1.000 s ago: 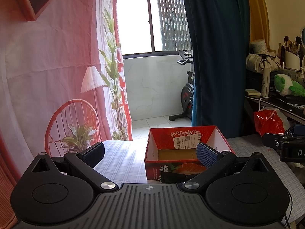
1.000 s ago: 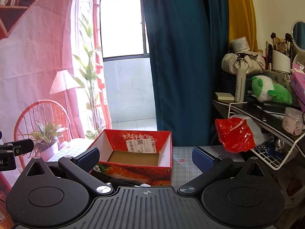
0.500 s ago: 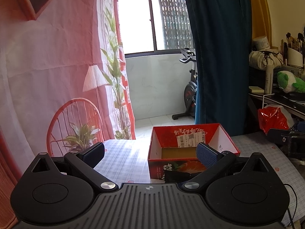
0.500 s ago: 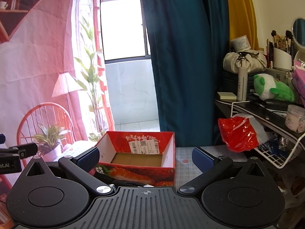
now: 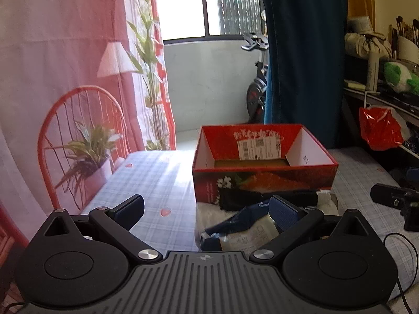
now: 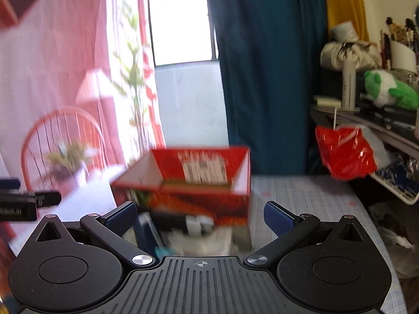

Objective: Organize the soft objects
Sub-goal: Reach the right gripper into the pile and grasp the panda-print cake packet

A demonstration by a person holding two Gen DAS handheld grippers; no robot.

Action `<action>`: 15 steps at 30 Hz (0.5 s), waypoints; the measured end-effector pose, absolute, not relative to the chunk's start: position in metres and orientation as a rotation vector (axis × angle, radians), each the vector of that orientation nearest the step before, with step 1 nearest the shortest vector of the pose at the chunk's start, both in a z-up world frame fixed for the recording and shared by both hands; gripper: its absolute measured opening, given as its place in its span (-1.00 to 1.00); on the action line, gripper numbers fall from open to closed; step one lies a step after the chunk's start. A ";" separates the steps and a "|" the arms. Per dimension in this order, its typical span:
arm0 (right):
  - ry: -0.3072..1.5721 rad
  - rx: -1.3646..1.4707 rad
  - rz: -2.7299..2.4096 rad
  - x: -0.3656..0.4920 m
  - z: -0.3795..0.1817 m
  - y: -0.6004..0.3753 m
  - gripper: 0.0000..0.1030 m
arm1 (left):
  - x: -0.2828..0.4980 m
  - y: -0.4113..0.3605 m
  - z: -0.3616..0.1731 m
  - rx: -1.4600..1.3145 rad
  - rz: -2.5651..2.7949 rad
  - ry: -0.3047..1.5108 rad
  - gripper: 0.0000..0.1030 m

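Both our grippers have tipped downward, revealing soft packets heaped before the red box; left gripper and right gripper hover above them, jaws spread wide.

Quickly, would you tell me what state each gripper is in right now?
Left gripper: open, holding nothing, above the soft items in front of the red box.
Right gripper: open, holding nothing.

Daylight pours through the overexposed window, casting a bright patch on the counter. The right wrist view is motion-blurred, smearing the red box; straight edges bow near both frames' dark corners.
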State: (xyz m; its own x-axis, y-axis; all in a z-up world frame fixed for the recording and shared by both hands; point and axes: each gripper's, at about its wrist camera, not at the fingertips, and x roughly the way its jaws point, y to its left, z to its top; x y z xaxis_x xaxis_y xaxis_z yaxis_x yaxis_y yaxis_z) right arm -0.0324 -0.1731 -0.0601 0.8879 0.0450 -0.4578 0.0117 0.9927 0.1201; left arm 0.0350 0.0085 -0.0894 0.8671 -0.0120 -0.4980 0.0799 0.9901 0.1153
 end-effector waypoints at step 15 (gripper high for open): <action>0.696 0.051 0.034 -0.029 -0.152 -0.186 0.71 | 0.056 -0.010 -0.160 0.073 -0.180 0.735 0.69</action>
